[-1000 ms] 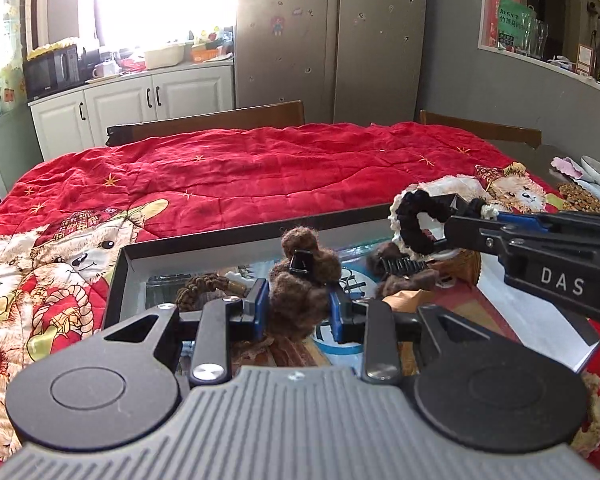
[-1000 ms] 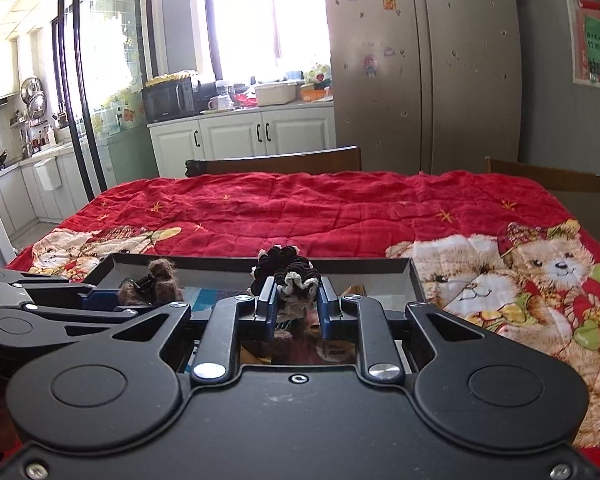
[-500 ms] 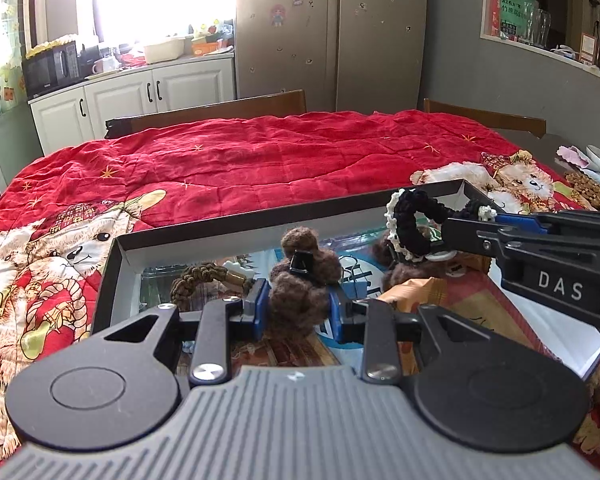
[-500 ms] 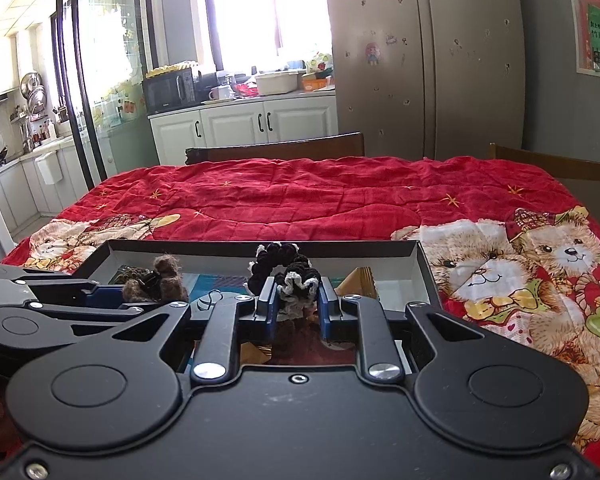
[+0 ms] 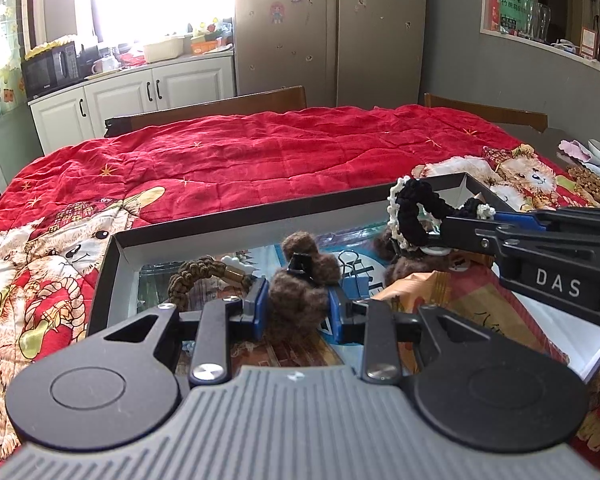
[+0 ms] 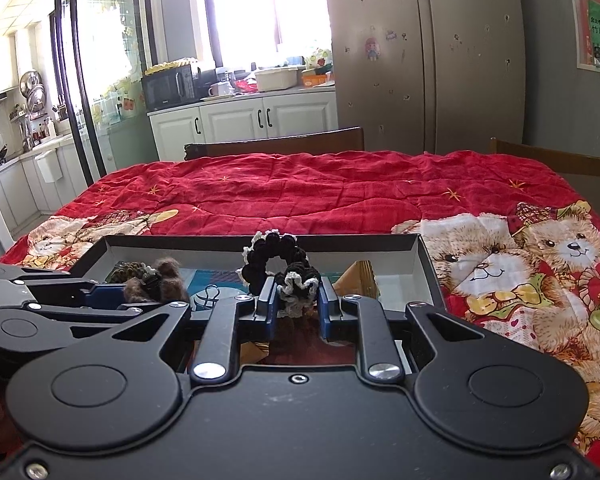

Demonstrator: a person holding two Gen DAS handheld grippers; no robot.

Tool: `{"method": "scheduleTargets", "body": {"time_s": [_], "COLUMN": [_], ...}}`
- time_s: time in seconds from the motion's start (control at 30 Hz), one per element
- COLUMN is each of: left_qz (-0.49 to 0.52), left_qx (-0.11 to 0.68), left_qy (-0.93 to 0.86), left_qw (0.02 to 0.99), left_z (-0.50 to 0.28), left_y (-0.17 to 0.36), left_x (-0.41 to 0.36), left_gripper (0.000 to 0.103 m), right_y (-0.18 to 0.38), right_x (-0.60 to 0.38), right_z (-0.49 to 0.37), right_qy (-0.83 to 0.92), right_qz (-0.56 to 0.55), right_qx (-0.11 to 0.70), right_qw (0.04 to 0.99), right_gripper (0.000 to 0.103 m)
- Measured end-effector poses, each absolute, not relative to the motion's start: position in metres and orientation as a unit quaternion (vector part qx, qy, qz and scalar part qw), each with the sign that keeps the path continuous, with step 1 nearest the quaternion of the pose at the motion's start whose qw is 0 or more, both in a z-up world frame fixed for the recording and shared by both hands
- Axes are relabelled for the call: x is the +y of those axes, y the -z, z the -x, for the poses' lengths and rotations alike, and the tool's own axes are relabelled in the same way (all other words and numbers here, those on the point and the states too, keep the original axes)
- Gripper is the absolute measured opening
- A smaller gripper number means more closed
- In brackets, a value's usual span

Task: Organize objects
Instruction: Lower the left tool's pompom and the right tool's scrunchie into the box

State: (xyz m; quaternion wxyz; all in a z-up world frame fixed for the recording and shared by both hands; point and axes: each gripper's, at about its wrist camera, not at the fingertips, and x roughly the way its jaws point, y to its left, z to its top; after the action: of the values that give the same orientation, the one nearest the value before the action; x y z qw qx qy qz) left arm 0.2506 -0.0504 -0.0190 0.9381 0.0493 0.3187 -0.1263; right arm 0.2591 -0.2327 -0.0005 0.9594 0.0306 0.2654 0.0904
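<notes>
Left hand-held gripper (image 5: 299, 307) clamps brown fuzzy clip (image 5: 300, 280) above box (image 5: 104, 276).

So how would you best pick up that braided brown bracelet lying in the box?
Probably from above, across the raised arch of the braided brown bracelet. That cord loop stands clear of the box floor, so jaws could close either side of it; its metal end looks harder to pinch.

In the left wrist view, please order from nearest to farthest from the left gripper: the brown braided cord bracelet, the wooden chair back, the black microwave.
1. Brown braided cord bracelet, inside the box, just left of the left gripper.
2. Wooden chair back, beyond the red quilt's far edge.
3. Black microwave, on the far counter, upper left.
</notes>
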Motion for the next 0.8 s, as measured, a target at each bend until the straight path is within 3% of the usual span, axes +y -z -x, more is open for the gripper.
{"method": "scheduleTargets", "body": {"time_s": [0.8], "left_qz": [-0.069], "left_qx": [0.319], "left_qy": [0.126], "left_qw": [0.937], "left_z": [-0.2497], "left_y": [0.0211], "left_x": [-0.0558], "left_gripper": [0.043], "right_y": [0.0049], "right_x": [-0.2367], "right_z": [-0.2636], "right_qy": [-0.091], "right_qz": [-0.039], "right_qx": [0.269], "right_qw": [0.958], "right_gripper": [0.023]}}
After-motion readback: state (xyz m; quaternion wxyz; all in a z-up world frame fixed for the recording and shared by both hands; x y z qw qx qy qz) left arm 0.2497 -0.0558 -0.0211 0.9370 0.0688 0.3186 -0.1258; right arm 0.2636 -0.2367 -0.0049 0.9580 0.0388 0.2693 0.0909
